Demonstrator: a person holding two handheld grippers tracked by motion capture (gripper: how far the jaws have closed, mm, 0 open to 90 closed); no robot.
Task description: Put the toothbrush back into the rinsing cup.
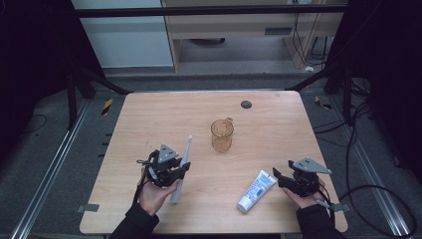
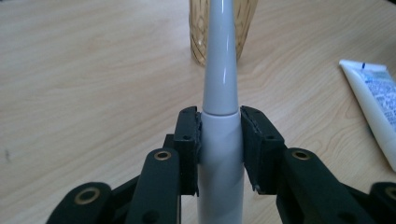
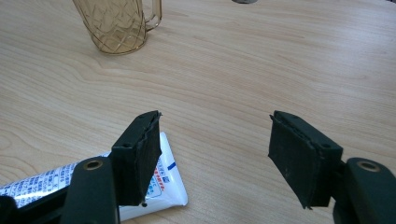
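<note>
White toothbrush (image 2: 220, 140), amber diamond-patterned cup (image 1: 222, 135), black claws.

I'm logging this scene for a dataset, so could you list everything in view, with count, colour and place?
electric toothbrush: one, white, clamped in the left gripper, head pointing toward the cup
cup: one, clear amber with a handle, upright at mid table
toothpaste tube: one, white with blue print, lying flat at the near right
round disc: one, dark, in the table top near the far edge
table: one, light wood
left gripper: one, black, shut on the toothbrush body
right gripper: one, black, open beside the tube's flat end
hands: two, dark sleeves, at the near edge
</note>
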